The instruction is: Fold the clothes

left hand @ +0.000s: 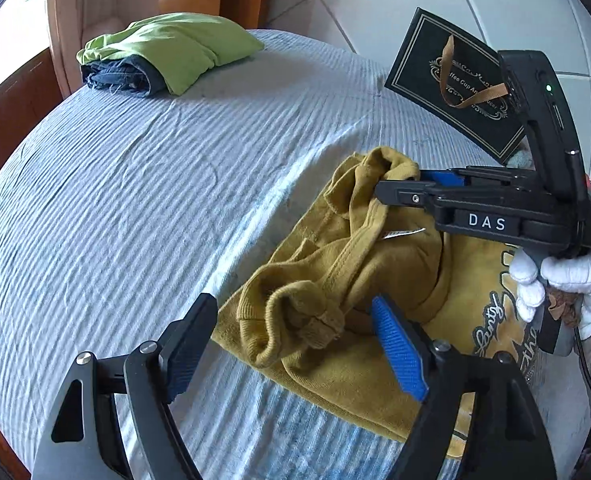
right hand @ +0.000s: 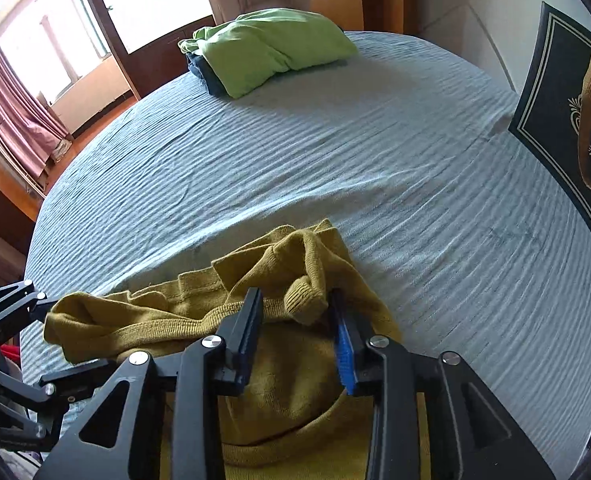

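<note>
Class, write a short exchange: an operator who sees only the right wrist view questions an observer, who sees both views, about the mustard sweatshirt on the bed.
Operator: Are the left gripper's jaws open? I see only its linkage.
Observer: Yes. The left gripper stands open over a bunched sleeve cuff of the mustard sweatshirt, and its pads are not pressing it.
Operator: Is anything printed on the sweatshirt?
Observer: Yes. There is dark script lettering on its front, beside the white-gloved hand that holds the right gripper.
</note>
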